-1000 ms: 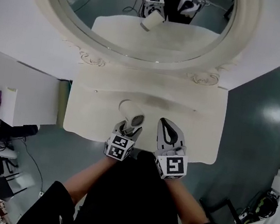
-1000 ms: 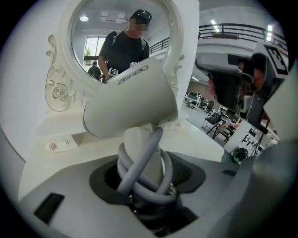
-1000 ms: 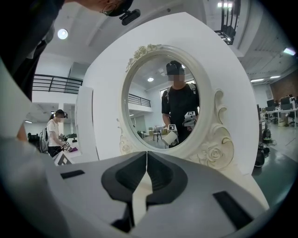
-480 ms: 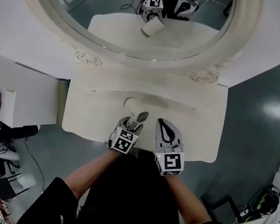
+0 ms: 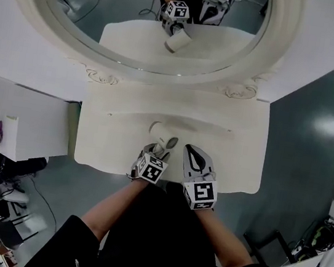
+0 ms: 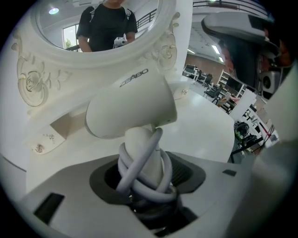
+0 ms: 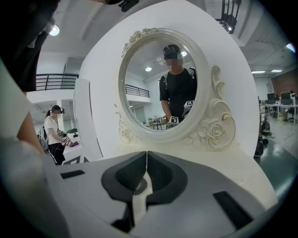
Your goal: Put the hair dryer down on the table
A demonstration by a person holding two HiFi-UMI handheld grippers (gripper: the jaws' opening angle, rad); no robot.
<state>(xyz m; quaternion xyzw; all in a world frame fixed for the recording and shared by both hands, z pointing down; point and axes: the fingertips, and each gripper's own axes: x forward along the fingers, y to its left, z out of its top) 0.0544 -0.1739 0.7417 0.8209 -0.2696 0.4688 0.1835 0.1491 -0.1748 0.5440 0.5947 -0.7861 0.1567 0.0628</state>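
A white hair dryer [image 5: 167,141] stands out over the front middle of the cream dressing table [image 5: 238,153]. My left gripper [image 5: 158,151] is shut on its handle. In the left gripper view the dryer's barrel [image 6: 130,107] points right above the tabletop, and a grey cord [image 6: 139,179] is wound round the handle between the jaws. I cannot tell whether the dryer touches the table. My right gripper [image 5: 195,159] hovers just to the right of it, jaws shut with nothing in them [image 7: 146,155].
An oval mirror [image 5: 154,10] in a carved frame rises at the back of the table and reflects both grippers. A white cabinet [image 5: 26,115] stands to the left. Dark floor lies to the right. A person [image 7: 55,132] stands far off left.
My left gripper has turned and sunk toward the tabletop with the hair dryer, whose rear grille now faces less toward me. The right gripper has barely moved.
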